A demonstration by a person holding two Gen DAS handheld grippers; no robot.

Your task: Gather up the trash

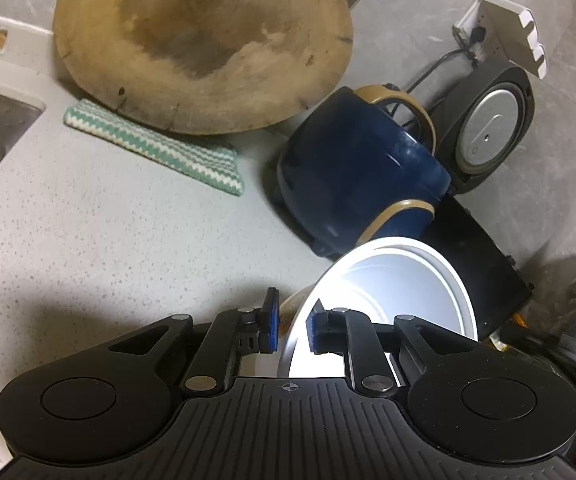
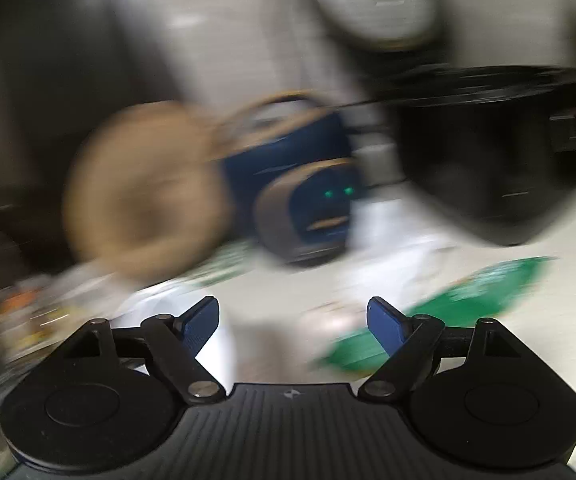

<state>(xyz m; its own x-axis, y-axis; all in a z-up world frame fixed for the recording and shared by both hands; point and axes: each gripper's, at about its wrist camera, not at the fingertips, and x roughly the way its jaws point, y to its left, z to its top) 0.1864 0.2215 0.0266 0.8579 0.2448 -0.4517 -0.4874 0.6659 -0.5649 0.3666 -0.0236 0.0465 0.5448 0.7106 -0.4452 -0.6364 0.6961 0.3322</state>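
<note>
1. Left gripper (image 1: 292, 326), nearly closed, pinches the rim of a white round paper bowl (image 1: 388, 288); its inside looks bare.
2. Right gripper (image 2: 292, 326) gapes wide, holding nothing; a blurred green wrapper (image 2: 468, 300) lies just beyond its right finger.

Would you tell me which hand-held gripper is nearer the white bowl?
Left. The left hand-held gripper has the white bowl rim between its fingers; the right hand-held gripper is open over blurred wrappers.
</note>
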